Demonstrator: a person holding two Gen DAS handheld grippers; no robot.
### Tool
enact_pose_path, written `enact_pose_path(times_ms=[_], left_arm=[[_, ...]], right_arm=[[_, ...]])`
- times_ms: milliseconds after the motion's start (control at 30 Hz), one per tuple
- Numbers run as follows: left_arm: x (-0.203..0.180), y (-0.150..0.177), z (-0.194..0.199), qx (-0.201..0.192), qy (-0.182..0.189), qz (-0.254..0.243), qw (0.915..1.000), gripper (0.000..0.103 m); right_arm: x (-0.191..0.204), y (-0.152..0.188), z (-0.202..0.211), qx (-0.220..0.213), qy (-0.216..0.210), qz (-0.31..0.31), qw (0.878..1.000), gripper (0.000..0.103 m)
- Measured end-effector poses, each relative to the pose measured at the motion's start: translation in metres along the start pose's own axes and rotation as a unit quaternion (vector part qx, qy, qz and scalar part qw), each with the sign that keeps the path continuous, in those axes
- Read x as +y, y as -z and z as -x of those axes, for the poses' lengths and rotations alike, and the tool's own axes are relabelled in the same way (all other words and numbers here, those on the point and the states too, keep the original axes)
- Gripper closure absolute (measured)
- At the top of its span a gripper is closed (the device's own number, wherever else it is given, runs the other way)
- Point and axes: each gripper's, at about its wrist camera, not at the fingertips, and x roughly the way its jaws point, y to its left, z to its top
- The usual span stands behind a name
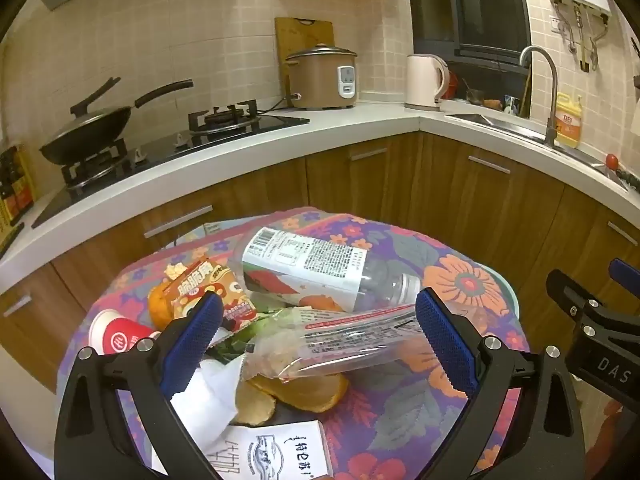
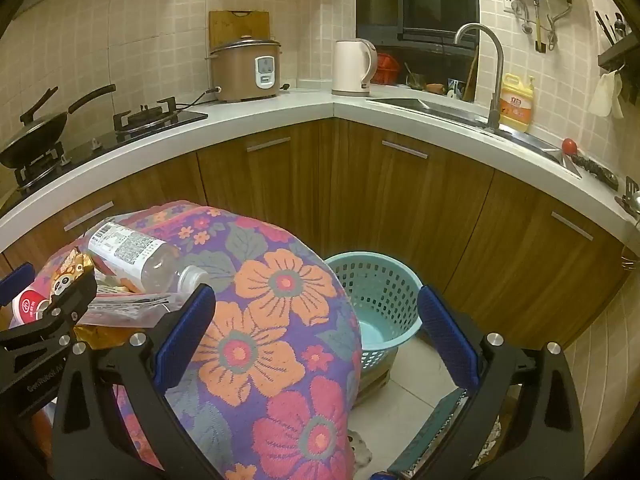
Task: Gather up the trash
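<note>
Trash is heaped on a small table [image 1: 460, 276] covered by a purple cloth printed with orange and red flowers. A clear plastic bottle [image 1: 320, 264] with a white printed label and barcode is laid on its side at the far part of the heap. Against it an orange snack packet [image 1: 208, 288] with large Chinese characters is propped, and a red-and-white paper cup [image 1: 116, 336] bearing a round white logo is seen at the left edge. A clear film wrapper [image 1: 340, 344] with a red strip and fine print is spread across orange peel [image 1: 304, 392]. A white carton [image 1: 280, 456] with handwritten-style characters and a landscape drawing is cut off by the lower edge.

The left gripper [image 1: 320, 336] is held wide open over the heap, nothing being pressed by its blue pads. The right gripper [image 2: 316, 328] is likewise spread wide, over the table's right edge; "DAS" is read on its body in the left view.

A light-blue perforated plastic basket [image 2: 376, 280] is stood on the floor just beside that edge, with open floor tiles in front of it.
</note>
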Motion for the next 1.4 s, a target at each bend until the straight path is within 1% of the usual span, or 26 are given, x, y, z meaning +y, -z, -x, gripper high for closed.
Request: enact_pose_path(times_ms=[267,400,900,1000,1100,1400], left_arm=[[0.0008,-0.0015,0.0002,0.002,0.004,0.003,1.0,0.009],[-0.0022,0.0001,0.0093,-0.002,0.003,0.001,1.0,0.009],[-0.003,0.0,0.0067,-0.002,0.003,0.0,1.0,0.009],[-0.0062,-0.0015,0.0076,0.0,0.007,-0.004,1.0,0.009],[-0.0076,-0.0019,0.0069,0.0,0.007,-0.007,1.0,0.009],[-0.0067,-0.0026,0.0047,0.001,0.012,-0.008,0.9999,0.009]], right_arm=[[0.0002,0.0005,0.0017,0.002,-0.001,0.002,1.0,0.007],[0.0008,0.001,0.0019,0.0,0.002,0.002,1.0,0.007],[0.0012,0.0006,-0.0004,-0.001,0.003,0.004,1.0,0.007],[-0.0002,-0.0016,0.0024,0.002,0.013,0.008,1.0,0.007],[-0.0054,-0.0037,0.0065,0.004,0.011,0.006,1.0,0.007],[-0.0013,-0.002,-0.0008,0.004,0.013,0.012,1.0,0.007]])
